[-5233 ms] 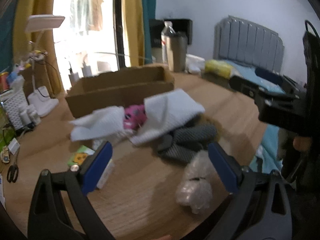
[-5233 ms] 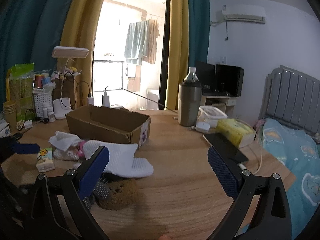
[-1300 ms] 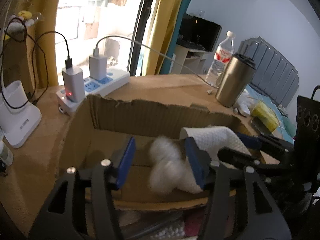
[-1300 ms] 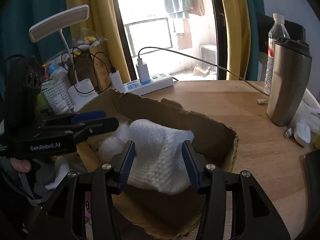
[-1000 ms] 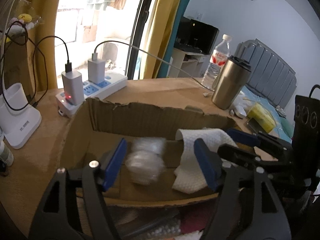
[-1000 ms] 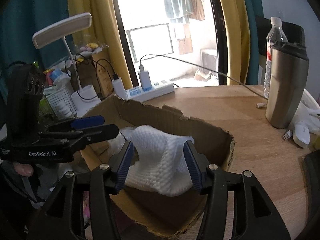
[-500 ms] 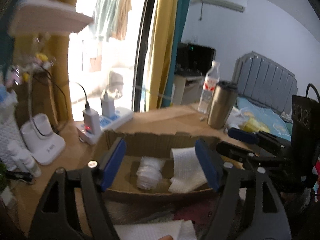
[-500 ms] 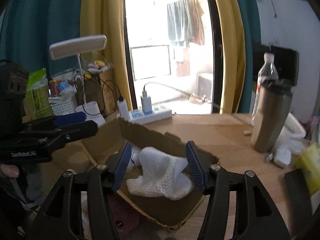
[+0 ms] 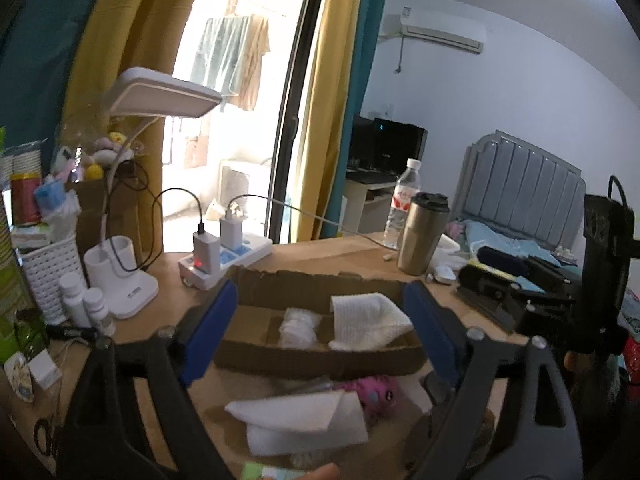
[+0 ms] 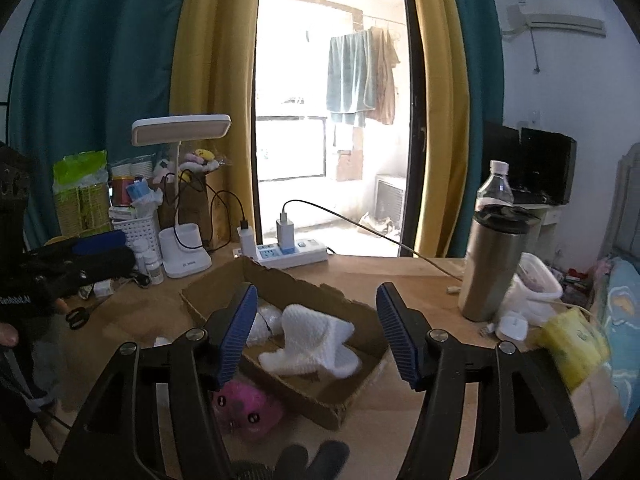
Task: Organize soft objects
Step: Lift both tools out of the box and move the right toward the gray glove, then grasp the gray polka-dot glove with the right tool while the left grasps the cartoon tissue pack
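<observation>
An open cardboard box (image 9: 320, 356) (image 10: 308, 398) lies on the wooden table. In it rest a white knit cloth (image 9: 368, 322) (image 10: 308, 344) and a clear plastic bundle (image 9: 298, 326) (image 10: 262, 322). My left gripper (image 9: 322, 332) hangs above and in front of the box, its jaws opening with nothing between them. My right gripper (image 10: 316, 336) is also raised before the box, its jaws opening and empty. In front of the box lie a pink plush toy (image 9: 374, 392) (image 10: 248, 404) and a folded white cloth (image 9: 304, 420). Something dark and knitted (image 10: 316, 456) shows at the bottom edge of the right wrist view.
A steel tumbler (image 10: 496, 264) and a water bottle (image 10: 494, 184) stand to the right of the box. Behind it are a power strip (image 10: 292, 254) with chargers and a desk lamp (image 10: 184, 256). Scissors (image 10: 78, 316) lie at the left, and a yellow pack (image 10: 572, 344) at the right.
Both grippers have lifted and drawn back from the box and their jaws have widened. The knit cloth and the plastic bundle stay behind in the box.
</observation>
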Action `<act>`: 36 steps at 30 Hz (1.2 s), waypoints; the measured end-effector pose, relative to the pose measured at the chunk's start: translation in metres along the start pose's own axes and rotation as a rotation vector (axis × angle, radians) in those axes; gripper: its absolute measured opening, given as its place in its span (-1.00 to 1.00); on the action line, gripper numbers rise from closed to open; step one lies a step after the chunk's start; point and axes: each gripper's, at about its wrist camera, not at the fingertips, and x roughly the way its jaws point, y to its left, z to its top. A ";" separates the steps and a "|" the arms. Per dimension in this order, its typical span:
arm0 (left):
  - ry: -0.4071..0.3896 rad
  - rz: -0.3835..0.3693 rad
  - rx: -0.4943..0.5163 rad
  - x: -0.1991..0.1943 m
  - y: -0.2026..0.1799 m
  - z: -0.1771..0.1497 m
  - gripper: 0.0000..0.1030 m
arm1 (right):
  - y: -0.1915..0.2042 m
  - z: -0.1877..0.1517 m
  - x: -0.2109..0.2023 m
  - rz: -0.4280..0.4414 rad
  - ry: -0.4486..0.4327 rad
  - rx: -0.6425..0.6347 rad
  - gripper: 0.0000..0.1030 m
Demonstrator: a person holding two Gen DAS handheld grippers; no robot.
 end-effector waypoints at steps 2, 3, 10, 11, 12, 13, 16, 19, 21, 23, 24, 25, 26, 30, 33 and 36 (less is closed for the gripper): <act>0.003 0.003 -0.007 -0.008 0.000 -0.005 0.69 | -0.001 -0.004 -0.007 -0.010 0.008 0.003 0.27; 0.005 0.004 -0.012 -0.013 0.001 -0.008 0.69 | -0.001 -0.006 -0.010 -0.014 0.012 0.005 0.27; 0.029 -0.013 -0.035 -0.031 -0.001 -0.028 0.69 | 0.008 -0.018 -0.030 -0.006 0.010 -0.019 0.27; 0.034 -0.016 -0.036 -0.032 -0.002 -0.031 0.69 | 0.012 -0.020 -0.034 -0.007 0.009 -0.038 0.27; 0.043 -0.021 -0.038 -0.033 -0.003 -0.035 0.69 | 0.013 -0.022 -0.036 -0.008 0.009 -0.047 0.27; 0.051 -0.024 -0.038 -0.032 -0.004 -0.038 0.69 | 0.015 -0.024 -0.038 -0.009 0.012 -0.056 0.27; 0.081 -0.032 -0.050 -0.031 -0.008 -0.049 0.69 | 0.017 -0.033 -0.040 0.000 0.035 -0.051 0.27; 0.105 -0.037 -0.054 -0.029 -0.011 -0.058 0.69 | 0.020 -0.047 -0.037 0.013 0.079 -0.038 0.27; 0.118 -0.038 -0.055 -0.028 -0.013 -0.063 0.69 | 0.023 -0.056 -0.033 0.025 0.110 -0.039 0.27; 0.129 -0.036 -0.058 -0.027 -0.014 -0.068 0.69 | 0.028 -0.065 -0.029 0.039 0.141 -0.042 0.27; 0.134 -0.036 -0.062 -0.027 -0.014 -0.069 0.69 | 0.029 -0.068 -0.028 0.045 0.151 -0.041 0.27; 0.142 -0.038 -0.067 -0.026 -0.014 -0.072 0.69 | 0.032 -0.071 -0.026 0.053 0.166 -0.042 0.27; 0.147 -0.038 -0.069 -0.026 -0.014 -0.074 0.69 | 0.034 -0.075 -0.023 0.060 0.181 -0.044 0.27; 0.173 -0.031 -0.076 -0.024 -0.012 -0.081 0.69 | 0.043 -0.087 -0.012 0.073 0.246 -0.058 0.27; 0.193 -0.018 -0.076 -0.023 -0.008 -0.088 0.70 | 0.046 -0.094 -0.004 0.075 0.289 -0.065 0.27; 0.222 -0.003 -0.089 -0.020 -0.002 -0.098 0.70 | 0.049 -0.103 0.005 0.076 0.342 -0.068 0.27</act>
